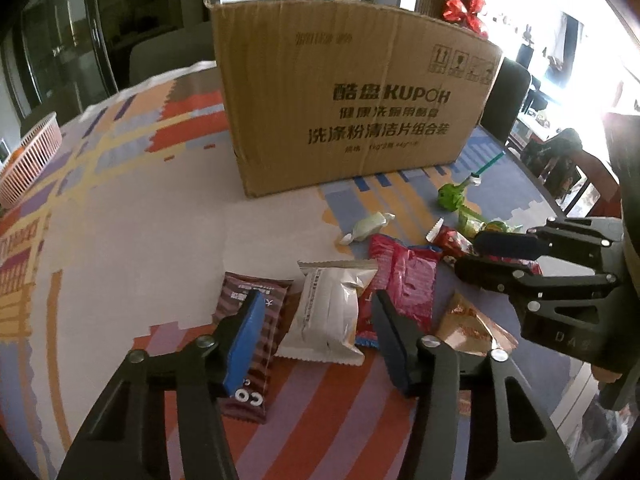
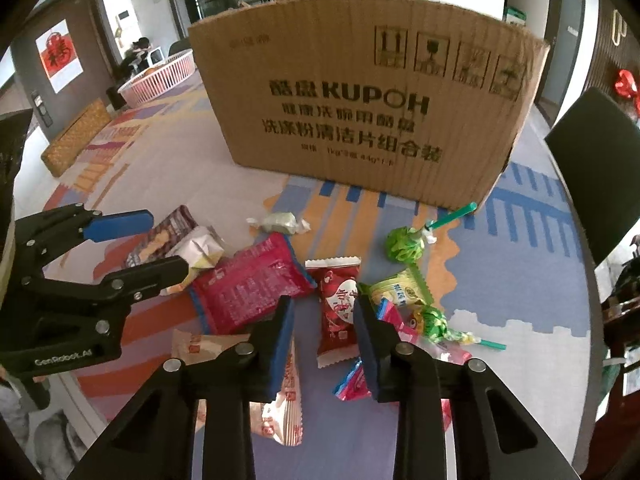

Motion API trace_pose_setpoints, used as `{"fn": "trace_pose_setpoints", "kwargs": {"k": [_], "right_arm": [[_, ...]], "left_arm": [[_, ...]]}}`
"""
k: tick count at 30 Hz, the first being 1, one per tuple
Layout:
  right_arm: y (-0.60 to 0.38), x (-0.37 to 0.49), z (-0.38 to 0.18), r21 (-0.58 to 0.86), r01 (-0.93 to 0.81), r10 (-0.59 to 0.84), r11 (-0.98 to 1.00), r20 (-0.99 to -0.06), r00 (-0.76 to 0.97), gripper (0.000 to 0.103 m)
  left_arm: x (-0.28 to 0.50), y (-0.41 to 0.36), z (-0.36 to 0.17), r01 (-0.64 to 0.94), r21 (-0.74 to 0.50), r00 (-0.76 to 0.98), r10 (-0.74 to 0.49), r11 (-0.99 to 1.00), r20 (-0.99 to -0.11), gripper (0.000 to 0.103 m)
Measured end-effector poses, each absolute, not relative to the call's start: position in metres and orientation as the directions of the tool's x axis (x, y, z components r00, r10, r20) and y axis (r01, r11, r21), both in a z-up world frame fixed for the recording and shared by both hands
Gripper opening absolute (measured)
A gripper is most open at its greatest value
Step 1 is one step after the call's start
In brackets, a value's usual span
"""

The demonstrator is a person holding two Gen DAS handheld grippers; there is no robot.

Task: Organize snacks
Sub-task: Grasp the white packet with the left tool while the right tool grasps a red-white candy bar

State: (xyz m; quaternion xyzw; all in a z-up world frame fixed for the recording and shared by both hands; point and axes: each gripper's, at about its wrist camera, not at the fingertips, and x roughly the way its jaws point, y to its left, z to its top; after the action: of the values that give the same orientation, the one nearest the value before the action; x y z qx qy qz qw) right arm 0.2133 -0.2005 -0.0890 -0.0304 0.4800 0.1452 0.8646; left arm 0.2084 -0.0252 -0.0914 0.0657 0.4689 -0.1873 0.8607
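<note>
Dark door (image 2: 60, 60) (red poster), bright window (image 1: 580, 40), black chair (image 2: 592, 168).

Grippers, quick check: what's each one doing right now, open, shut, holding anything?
Left gripper: open, holding nothing, over the white packet.
Right gripper: open, holding nothing, over the small red packet.

Both wrist cameras low over tabletop (image 1: 132, 232), facing cardboard box (image 1: 352, 92) at frame top. Left view looks from left of snack pile (image 2: 280, 288), right view from right; each catches other gripper at frame edge.
</note>
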Motion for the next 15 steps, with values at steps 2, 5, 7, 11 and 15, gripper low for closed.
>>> {"fn": "trace_pose_setpoints", "kwargs": {"k": [2, 5, 7, 11, 15], "right_arm": [[-0.200, 0.216, -0.092, 0.093, -0.280, 0.226, 0.956, -0.842, 0.491, 0.029], [-0.200, 0.220, -0.092, 0.088, -0.277, 0.221, 0.957, -0.841, 0.495, 0.029], [-0.200, 0.223, -0.093, 0.088, -0.275, 0.220, 0.957, -0.840, 0.495, 0.029], [-0.201, 0.227, -0.096, 0.087, -0.271, 0.216, 0.959, -0.844, 0.491, 0.027], [-0.203, 0.232, -0.103, 0.104, -0.265, 0.222, 0.959, -0.856, 0.466, 0.025]], "left_arm": [[0.212, -0.026, -0.094, 0.381, -0.077, 0.482, -0.269, 0.921, -0.834, 0.050], [0.217, -0.027, -0.098, 0.384, -0.100, 0.465, -0.286, 0.918, -0.838, 0.046], [0.219, -0.028, -0.100, 0.384, -0.110, 0.455, -0.291, 0.917, -0.841, 0.043], [0.222, -0.030, -0.105, 0.381, -0.127, 0.437, -0.299, 0.916, -0.848, 0.041], [0.227, -0.030, -0.110, 0.372, -0.147, 0.422, -0.307, 0.917, -0.853, 0.038]]}}
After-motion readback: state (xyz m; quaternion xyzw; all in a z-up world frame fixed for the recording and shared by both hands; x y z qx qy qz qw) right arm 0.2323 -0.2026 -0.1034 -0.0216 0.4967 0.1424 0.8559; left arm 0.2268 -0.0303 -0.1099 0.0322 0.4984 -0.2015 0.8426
